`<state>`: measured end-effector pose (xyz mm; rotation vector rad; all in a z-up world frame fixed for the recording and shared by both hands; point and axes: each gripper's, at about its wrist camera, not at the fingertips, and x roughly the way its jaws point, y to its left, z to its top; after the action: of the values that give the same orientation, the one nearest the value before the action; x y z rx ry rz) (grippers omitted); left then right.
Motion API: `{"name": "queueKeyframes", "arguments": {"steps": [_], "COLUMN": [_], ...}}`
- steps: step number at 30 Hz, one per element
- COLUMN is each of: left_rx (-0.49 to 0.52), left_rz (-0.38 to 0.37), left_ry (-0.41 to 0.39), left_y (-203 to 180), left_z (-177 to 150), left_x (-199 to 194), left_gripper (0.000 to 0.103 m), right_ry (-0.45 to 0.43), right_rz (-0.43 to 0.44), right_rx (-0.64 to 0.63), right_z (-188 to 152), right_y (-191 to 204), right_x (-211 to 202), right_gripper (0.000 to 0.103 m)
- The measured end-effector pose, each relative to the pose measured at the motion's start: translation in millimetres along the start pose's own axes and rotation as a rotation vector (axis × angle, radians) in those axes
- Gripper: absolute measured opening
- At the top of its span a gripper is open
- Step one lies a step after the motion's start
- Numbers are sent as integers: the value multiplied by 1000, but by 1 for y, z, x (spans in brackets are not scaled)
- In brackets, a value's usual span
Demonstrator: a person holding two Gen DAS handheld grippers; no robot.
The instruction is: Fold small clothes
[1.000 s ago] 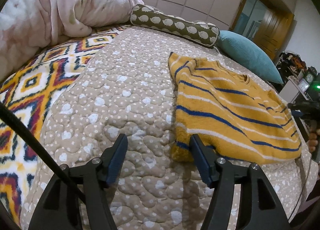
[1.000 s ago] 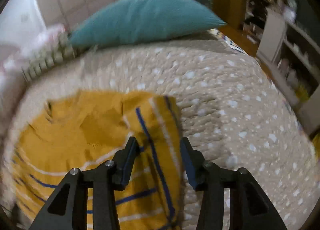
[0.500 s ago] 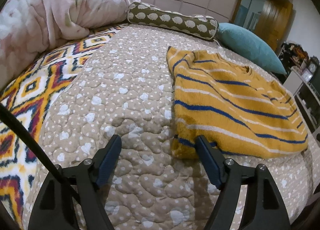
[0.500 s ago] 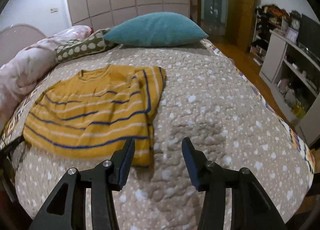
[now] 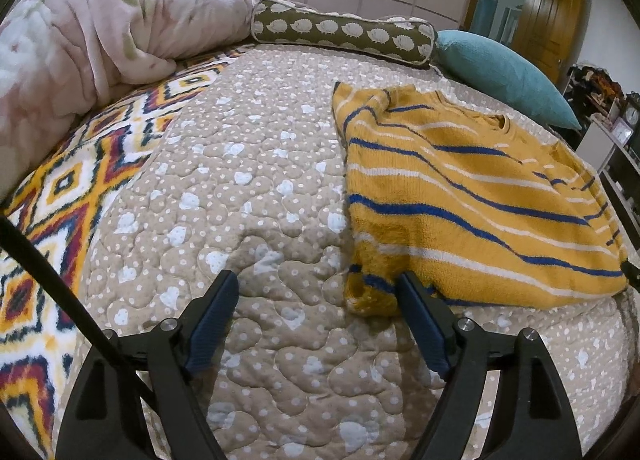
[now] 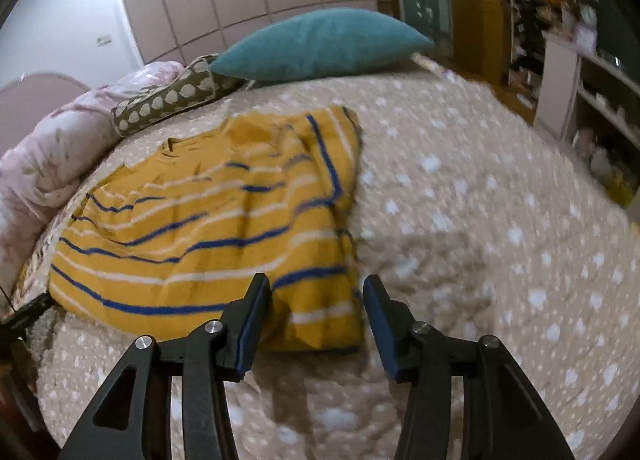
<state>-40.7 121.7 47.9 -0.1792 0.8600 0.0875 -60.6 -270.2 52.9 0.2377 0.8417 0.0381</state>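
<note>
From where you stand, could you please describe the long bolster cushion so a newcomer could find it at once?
Start at the bed's beige dotted quilt and look to its far edge by the panelled wall. There a long bolster cushion lies between the pink floral duvet and the teal pillow. It alone is olive brown, printed with rows of white hedgehog shapes.

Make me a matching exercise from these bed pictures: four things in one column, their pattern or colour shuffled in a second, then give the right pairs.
Things:
1. sweater
2. bolster
3. pillow
4. comforter

Looks:
A. plain teal
B. pale pink with a faint leafy print
C. mustard yellow with blue and white stripes
D. olive with white hedgehog shapes

Pairs: 1-C, 2-D, 3-A, 4-B
</note>
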Motion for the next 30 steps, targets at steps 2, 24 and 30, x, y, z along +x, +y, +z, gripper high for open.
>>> {"name": "queueKeyframes", "arguments": {"steps": [2,24,30], "left_rx": [2,-2,-1], "left_rz": [3,13,17], "left_ry": [1,1,1], "left_y": [0,0,0], "left_z": [0,0,-1], "left_x": [0,-3,-3], "left_gripper": [81,85,85], "right_ry": [-7,-76,-78], "right_rz": [12,5,6], "right_rx": [27,22,23], "right_z": [-7,-41,-41], "right_y": [-8,-20,-20], "right_x": [-7,-9,-9], "right_gripper": [54,68,69]}}
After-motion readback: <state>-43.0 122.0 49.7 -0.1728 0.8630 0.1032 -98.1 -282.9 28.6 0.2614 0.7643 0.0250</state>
